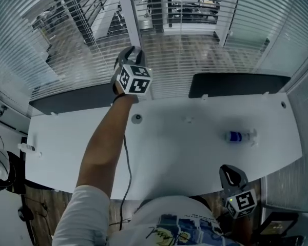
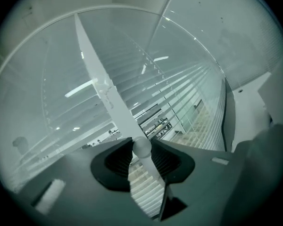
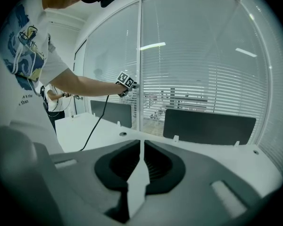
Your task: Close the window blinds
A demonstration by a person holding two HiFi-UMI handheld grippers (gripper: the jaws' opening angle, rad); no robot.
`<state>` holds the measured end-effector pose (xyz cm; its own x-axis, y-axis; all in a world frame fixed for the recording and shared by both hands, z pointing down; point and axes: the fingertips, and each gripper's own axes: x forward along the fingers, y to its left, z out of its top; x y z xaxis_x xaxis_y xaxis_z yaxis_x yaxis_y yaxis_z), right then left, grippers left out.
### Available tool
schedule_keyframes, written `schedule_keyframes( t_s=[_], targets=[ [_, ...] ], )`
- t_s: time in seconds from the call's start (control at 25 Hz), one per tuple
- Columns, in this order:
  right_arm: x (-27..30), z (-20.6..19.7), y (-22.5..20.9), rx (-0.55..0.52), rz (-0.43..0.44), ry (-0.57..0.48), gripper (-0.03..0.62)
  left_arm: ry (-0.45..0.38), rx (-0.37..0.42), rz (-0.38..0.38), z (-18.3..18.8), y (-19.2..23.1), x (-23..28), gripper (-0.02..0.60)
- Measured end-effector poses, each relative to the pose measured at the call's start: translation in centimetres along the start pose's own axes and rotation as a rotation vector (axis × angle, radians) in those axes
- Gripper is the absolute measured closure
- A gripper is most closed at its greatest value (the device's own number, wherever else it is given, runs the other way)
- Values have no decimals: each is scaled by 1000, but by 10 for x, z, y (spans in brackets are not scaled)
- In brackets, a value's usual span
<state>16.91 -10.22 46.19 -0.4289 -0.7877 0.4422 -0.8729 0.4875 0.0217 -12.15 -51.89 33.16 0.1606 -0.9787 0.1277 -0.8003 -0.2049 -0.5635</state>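
The white slatted blinds hang over the glass beyond the desk, and their slats stand apart enough to see through. In the left gripper view a pale tilt wand runs slantwise down from the top of the blinds. My left gripper is shut on the wand's rounded lower part. In the head view that gripper is held out at arm's length against the window post. My right gripper hangs low over the desk's near edge, jaws together with nothing between them.
A white desk lies between me and the window, with dark screen panels along its far edge. A small bottle lies on its right part, a round cable port sits mid-desk, and a black cable trails off the near edge.
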Motion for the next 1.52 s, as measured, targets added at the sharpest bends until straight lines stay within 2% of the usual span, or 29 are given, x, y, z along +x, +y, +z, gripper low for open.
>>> schedule_keyframes(
  t_s=[0.24,0.4,0.52,0.6,0.84,0.92,1.28,1.52],
  targets=[
    [1,2,-5,-10,10,-9,575,-7,-230,14,1,5,-3,453],
    [0,0,-13,-14,17,-8,575,-18,-348,21,3,5,-3,453],
    [2,-1,-15,-13,23,-8,576,-23,-398,26,1,7,-3,453],
    [2,0,-16,-20,26,-11,574,-24,-384,26,0,7,-3,453],
    [2,2,-19,-23,29,-25,575,-27,-233,8,2,6,-6,441],
    [3,4,-19,-25,32,-31,575,-30,-163,1,3,5,-10,400],
    [1,0,-15,-11,41,-31,575,-4,304,-52,1,-18,-24,393],
    [-1,2,-11,-6,41,-40,575,25,531,-44,0,-15,-28,393]
  ],
)
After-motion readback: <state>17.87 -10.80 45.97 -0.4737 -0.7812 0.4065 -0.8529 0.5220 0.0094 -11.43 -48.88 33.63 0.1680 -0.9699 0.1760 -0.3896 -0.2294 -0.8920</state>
